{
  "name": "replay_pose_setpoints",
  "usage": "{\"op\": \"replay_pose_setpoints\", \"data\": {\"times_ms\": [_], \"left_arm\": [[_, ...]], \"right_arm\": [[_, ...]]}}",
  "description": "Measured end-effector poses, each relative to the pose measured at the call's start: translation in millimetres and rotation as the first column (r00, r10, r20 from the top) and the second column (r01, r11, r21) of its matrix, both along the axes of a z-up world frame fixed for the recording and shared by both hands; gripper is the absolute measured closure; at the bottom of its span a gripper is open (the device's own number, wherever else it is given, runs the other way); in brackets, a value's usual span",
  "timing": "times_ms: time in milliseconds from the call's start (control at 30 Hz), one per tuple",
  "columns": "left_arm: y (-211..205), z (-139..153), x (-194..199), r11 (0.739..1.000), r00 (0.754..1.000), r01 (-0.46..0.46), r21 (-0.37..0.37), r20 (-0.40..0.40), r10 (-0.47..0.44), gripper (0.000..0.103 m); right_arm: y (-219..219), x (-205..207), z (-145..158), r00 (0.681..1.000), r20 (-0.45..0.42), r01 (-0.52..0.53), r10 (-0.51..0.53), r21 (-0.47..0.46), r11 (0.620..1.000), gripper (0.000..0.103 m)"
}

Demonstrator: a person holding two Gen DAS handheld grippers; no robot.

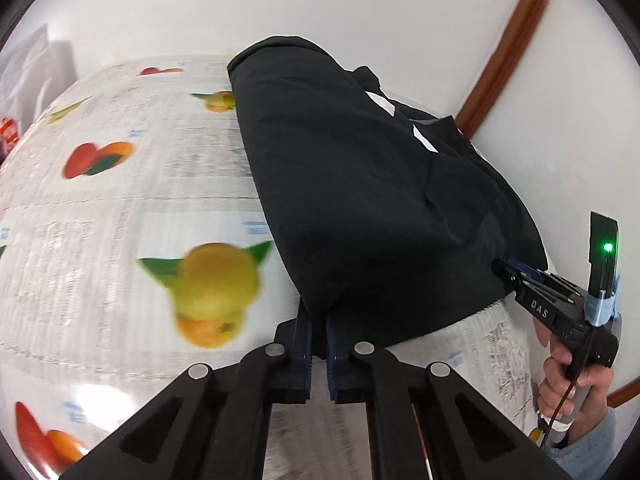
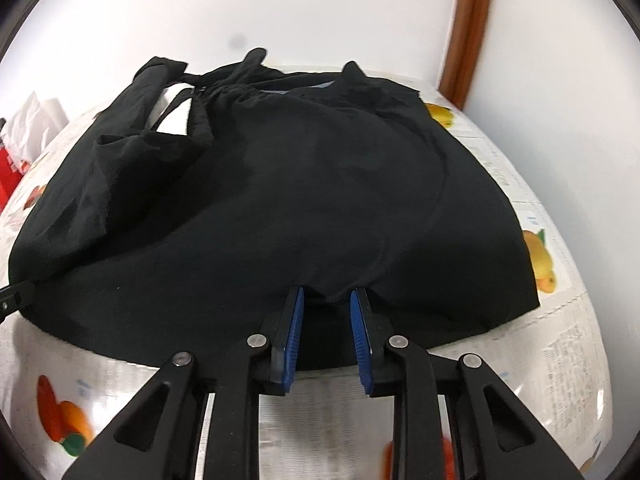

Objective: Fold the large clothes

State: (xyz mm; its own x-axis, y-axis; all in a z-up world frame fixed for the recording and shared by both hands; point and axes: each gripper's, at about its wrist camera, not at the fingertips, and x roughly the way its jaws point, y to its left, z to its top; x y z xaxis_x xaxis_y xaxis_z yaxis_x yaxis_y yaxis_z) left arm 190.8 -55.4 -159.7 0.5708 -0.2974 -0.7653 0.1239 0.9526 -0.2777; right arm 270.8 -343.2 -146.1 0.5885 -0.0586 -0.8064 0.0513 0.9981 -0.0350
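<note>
- The black garment (image 2: 280, 200) lies on the table (image 1: 120, 220), part-folded.
- Left gripper (image 1: 318, 328): clenched on the garment's near edge.
- Right gripper (image 2: 326, 300): jaws parted around the hem, not yet clamped.
- Risk: lifting unevenly would probably bunch the loose strap folds.
- Nearby: white bags (image 2: 36, 116), red item (image 1: 9, 130), well apart.

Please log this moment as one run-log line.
left gripper: shut on black garment hem | right gripper: open at hem | fruit-print tablecloth

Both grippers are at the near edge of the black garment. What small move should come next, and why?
Probably close the right gripper on the hem: its jaws stand apart around the black garment, while the left gripper already pinches its corner.
</note>
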Motion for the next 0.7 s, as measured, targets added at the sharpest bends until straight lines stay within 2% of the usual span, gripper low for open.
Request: {"op": "replay_pose_setpoints", "data": {"times_ms": [133, 300, 367, 467, 600, 700], "left_arm": [[33, 2, -10, 0.999, 0.999, -0.041, 0.003, 0.000, 0.041, 0.097], [69, 3, -21, 0.997, 0.997, -0.079, 0.018, -0.023, 0.080, 0.097], [74, 4, -22, 0.996, 0.996, -0.084, 0.014, -0.027, 0.084, 0.097], [75, 5, -25, 0.996, 0.996, -0.085, 0.004, -0.036, 0.085, 0.096], [74, 5, -30, 0.997, 0.997, -0.074, -0.007, -0.030, 0.074, 0.096], [75, 4, -37, 0.998, 0.997, -0.066, -0.007, -0.032, 0.066, 0.095]], "right_arm": [[29, -1, 2, 0.999, -0.005, -0.047, 0.047, 0.008, 0.999, 0.078], [72, -4, 5, 0.988, -0.006, -0.155, 0.155, 0.004, 0.988, 0.078], [83, -7, 10, 0.978, -0.013, -0.209, 0.209, -0.005, 0.978, 0.078], [83, -11, 23, 0.972, -0.005, -0.235, 0.236, 0.028, 0.972, 0.077], [68, -10, 48, 0.974, 0.033, -0.227, 0.226, 0.048, 0.973, 0.063], [66, -8, 60, 0.976, 0.042, -0.217, 0.215, 0.071, 0.974, 0.058]]}}
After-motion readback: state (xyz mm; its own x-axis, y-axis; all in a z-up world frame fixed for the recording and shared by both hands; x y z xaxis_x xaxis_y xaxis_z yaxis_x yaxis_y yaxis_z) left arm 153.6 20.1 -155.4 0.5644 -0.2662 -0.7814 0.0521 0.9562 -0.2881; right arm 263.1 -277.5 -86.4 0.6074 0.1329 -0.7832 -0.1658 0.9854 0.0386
